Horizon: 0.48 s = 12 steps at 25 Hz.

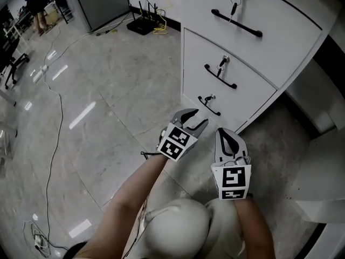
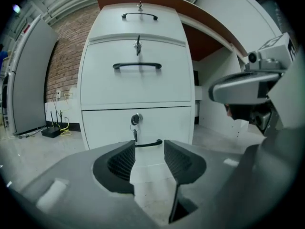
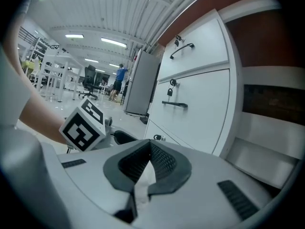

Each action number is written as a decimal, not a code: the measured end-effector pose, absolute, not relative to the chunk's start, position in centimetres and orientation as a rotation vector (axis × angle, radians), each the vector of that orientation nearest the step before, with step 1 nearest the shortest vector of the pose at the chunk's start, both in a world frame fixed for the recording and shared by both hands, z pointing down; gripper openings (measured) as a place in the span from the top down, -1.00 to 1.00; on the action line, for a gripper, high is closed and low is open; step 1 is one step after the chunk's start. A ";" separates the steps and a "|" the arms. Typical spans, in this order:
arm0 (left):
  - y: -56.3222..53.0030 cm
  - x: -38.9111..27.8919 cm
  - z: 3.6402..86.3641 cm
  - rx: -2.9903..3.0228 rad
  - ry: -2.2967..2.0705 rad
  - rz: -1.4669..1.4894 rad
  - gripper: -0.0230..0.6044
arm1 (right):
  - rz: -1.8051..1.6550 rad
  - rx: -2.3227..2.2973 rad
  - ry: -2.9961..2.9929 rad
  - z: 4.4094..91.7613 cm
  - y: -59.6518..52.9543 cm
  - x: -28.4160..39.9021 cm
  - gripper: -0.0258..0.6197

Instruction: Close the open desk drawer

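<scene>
A white cabinet (image 1: pixel 269 53) is standing under a brown counter (image 2: pixel 190 13). It is carrying three drawers, each with one black handle and one lock with a key hanging from it. In the left gripper view the three fronts are appearing in line with each other; whether one is standing slightly proud cannot be told. The bottom drawer (image 1: pixel 229 115) is sitting near the floor (image 1: pixel 118 90), directly ahead of the left gripper (image 1: pixel 200 117) and apart from it.

Two grippers are hovering side by side in front of the cabinet. The left gripper's fingers are standing spread with nothing between them. The bottom handle (image 2: pixel 148 144) is showing beyond the gap, with the key (image 2: pixel 135 133) hanging just above it. The right gripper (image 1: pixel 222 131) is holding its fingers pressed together, pinching nothing.

One black router (image 1: pixel 141 25) is sitting on the floor left of the cabinet, near a tall grey locker (image 1: pixel 102 1). A cable (image 1: pixel 56 131) is trailing across the floor.

The head view is showing both forearms behind the grippers. The left gripper view alone is showing a brick wall (image 2: pixel 64 61) behind the router. The right gripper view is showing the left gripper's marker cube (image 3: pixel 83 125), an office chair (image 3: pixel 89 75) and a distant person (image 3: pixel 121 75).
</scene>
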State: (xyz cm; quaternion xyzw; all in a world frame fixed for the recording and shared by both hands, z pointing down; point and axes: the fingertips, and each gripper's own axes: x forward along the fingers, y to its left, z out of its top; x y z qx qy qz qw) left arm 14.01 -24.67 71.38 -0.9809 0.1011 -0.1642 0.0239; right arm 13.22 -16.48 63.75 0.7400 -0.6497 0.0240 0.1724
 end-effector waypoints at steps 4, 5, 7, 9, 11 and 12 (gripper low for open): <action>-23.3 12.9 68.7 -3.003 0.264 -0.478 0.31 | 0.089 2.135 -1.842 62.7 -16.6 13.4 0.89; -23.0 12.8 67.9 -3.008 0.256 -0.470 0.33 | 0.087 2.142 -1.839 62.4 -16.6 13.5 0.89; -22.4 12.5 66.2 -3.029 0.245 -0.446 0.37 | 0.083 2.152 -1.840 61.5 -16.6 13.6 0.89; -22.0 12.3 64.0 -3.035 0.258 -0.389 0.53 | 0.082 2.160 -1.850 60.4 -16.7 13.6 0.89; -21.7 12.1 61.3 -3.028 0.278 -0.315 0.67 | 0.067 2.168 -1.862 59.0 -16.8 13.7 0.89; -21.5 12.0 59.9 -3.024 0.288 -0.276 0.74 | 0.056 2.172 -1.868 58.4 -16.8 13.8 0.89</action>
